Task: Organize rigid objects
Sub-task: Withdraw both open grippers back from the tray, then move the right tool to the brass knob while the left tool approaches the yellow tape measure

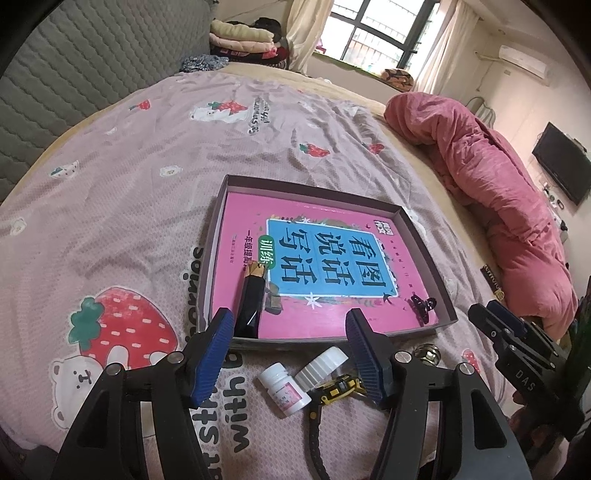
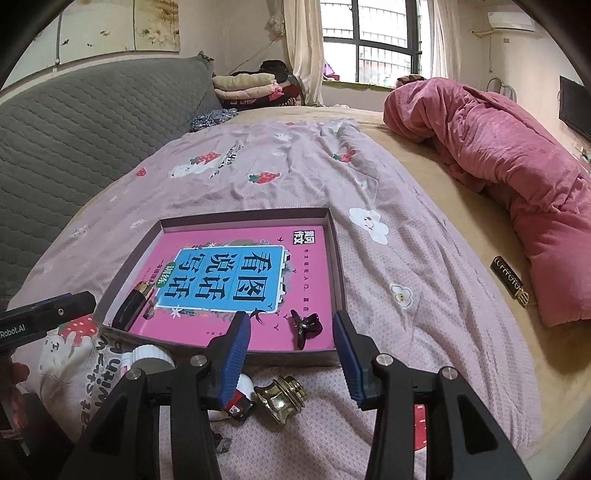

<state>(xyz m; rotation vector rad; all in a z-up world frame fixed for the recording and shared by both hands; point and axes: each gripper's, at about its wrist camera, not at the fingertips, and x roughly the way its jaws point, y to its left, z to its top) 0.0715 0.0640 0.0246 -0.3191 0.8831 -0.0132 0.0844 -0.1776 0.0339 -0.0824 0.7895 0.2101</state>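
Two of my tools, left tool (image 1: pixel 291 325) and right tool (image 2: pixel 291 332), hang spread and empty over the bed (image 2: pixel 424 258); the right one half-hides a small red-black item, while the lipstick (image 1: pixel 251 302) and hair clip (image 2: pixel 306 326) lie in the box (image 2: pixel 338 258).

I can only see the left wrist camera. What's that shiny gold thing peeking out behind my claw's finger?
Observer: It's a brass knob, lying on the bedspread just outside the box.
Operator: Is the other claw holding anything?
Observer: No, the right claw is open and grips nothing.
Operator: What's up above the grey cushion?
Observer: A pale flower painting on the wall over the headboard.
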